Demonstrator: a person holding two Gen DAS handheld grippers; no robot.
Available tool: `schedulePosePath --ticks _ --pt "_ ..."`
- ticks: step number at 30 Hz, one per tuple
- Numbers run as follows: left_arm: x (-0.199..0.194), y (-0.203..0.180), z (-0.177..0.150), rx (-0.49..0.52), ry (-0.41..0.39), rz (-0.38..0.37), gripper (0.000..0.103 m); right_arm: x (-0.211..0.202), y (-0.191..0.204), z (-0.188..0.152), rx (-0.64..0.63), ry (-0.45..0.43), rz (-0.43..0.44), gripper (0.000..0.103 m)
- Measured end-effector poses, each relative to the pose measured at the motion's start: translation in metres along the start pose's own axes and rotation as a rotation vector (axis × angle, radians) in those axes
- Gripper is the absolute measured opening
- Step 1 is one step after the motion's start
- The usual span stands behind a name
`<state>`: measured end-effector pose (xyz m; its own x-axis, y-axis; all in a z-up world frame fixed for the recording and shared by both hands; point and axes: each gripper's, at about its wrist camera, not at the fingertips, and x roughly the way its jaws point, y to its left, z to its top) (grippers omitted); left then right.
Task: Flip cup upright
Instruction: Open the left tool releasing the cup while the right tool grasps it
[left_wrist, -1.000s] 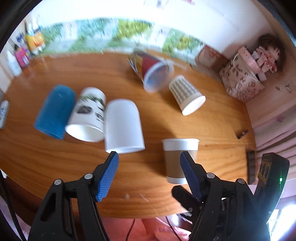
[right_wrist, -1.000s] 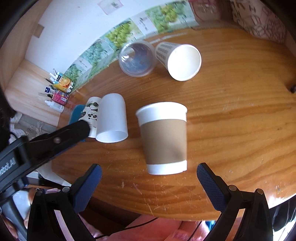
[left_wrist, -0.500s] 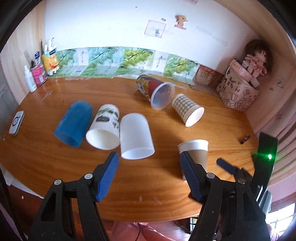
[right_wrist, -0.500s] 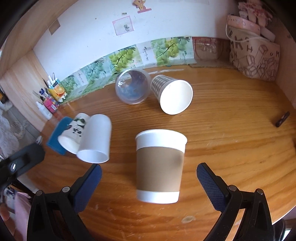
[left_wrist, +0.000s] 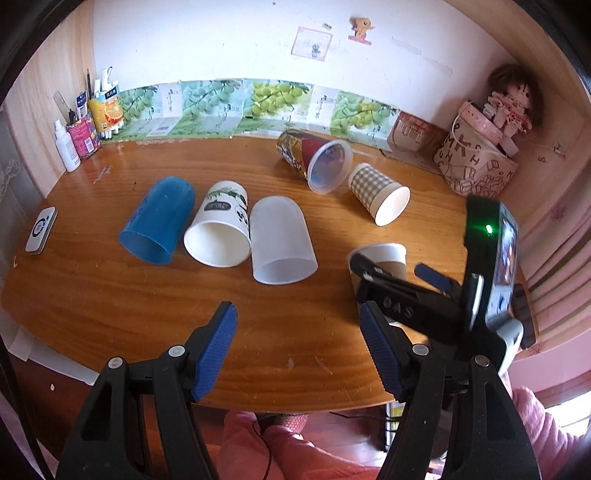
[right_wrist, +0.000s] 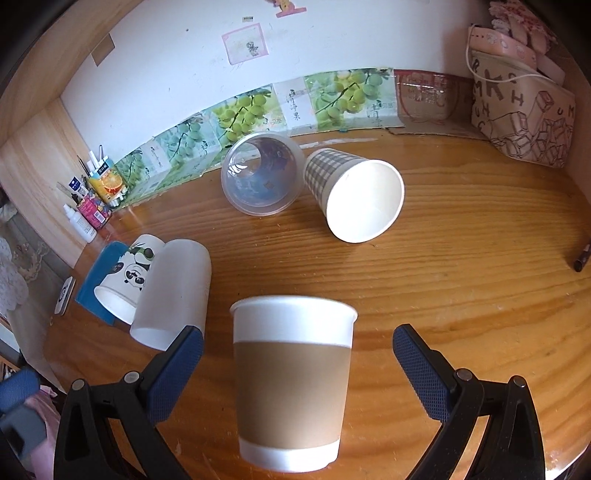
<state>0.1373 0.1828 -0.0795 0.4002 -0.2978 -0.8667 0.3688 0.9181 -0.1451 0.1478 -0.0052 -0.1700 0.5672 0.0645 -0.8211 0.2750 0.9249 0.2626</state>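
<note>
A paper cup with a brown sleeve (right_wrist: 291, 384) stands upright near the table's front edge, between the fingers of my open right gripper (right_wrist: 297, 373), which do not touch it. In the left wrist view this cup (left_wrist: 388, 254) is half hidden behind the right gripper's black body. My left gripper (left_wrist: 299, 354) is open and empty above the front of the table. Several cups lie on their sides: blue (left_wrist: 157, 221), panda-print (left_wrist: 221, 230), frosted white (left_wrist: 280, 240), clear printed (left_wrist: 317, 162) and checked (left_wrist: 380, 195).
The round wooden table (left_wrist: 110, 295) has a white remote (left_wrist: 41, 230) at its left edge. Bottles and pens (left_wrist: 85, 125) stand at the back left. A patterned bag with a doll (left_wrist: 480, 162) sits at the back right. A small dark object (right_wrist: 583, 258) lies far right.
Both grippers have drawn back and tilted up. The right gripper now sits lower, level with the sleeved cup and around it. The cups have not moved.
</note>
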Motion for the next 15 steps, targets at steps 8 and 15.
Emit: schedulePosePath --ticks 8,15 --pt "0.001 0.004 0.0 0.008 0.022 0.018 0.072 0.02 0.007 0.003 -0.016 0.063 0.015 0.087" --pt "0.001 0.004 0.002 -0.001 0.02 0.003 0.072 0.025 0.008 0.005 -0.043 0.091 0.023 0.074"
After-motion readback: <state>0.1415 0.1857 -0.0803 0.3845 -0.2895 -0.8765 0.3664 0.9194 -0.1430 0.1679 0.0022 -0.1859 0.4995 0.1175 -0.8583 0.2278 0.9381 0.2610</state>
